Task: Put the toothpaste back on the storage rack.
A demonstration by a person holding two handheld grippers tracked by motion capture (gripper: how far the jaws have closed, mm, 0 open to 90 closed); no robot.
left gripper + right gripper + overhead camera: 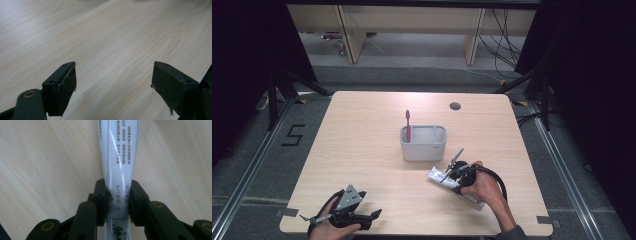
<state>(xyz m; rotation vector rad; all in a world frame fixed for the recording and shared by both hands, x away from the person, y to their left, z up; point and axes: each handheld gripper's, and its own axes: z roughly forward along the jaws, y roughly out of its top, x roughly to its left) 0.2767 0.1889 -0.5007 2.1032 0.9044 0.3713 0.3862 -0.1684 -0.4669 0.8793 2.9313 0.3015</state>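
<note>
right gripper (117, 202) clamps toothpaste tube (120, 152); holder (423, 142) beyond.

Right claw (451, 172) on white tube (438, 175), near grey holder (423, 148)

One toothbrush (408, 125) (red, upright), one grey holder (423, 143), one white tube (120, 157), two grippers.

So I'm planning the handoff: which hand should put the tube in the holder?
Right, probably. The right gripper is shut on the tube, close to the holder. The left gripper sits open over bare table.
</note>
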